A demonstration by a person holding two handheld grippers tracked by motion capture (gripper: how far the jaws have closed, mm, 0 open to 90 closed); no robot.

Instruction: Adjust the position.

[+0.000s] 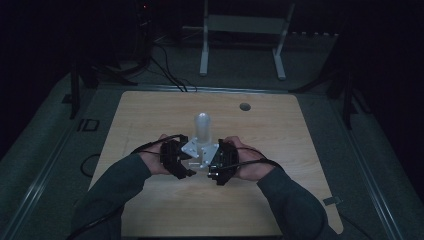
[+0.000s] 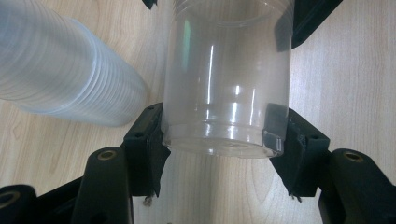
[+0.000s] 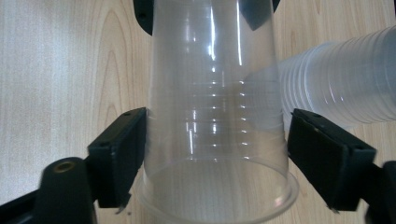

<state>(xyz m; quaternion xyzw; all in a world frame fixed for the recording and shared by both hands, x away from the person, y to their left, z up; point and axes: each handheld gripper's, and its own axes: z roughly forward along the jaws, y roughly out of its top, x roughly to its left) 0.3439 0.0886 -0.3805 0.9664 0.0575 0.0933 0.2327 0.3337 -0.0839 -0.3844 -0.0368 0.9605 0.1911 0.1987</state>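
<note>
Black jaws of the left gripper [image 2: 219,149] clamp the base of a clear plastic cup [image 2: 229,88] at mid-frame in the left gripper view. From the other end, the right gripper [image 3: 215,158] straddles its rim, one pad standing clear. High view shows both hands meeting mid-table before an upright cup stack [image 1: 202,127].

A clear plastic cup [image 3: 215,121] sits between the parted tongs [image 3: 215,154], beside a cup stack [image 3: 341,88].
</note>
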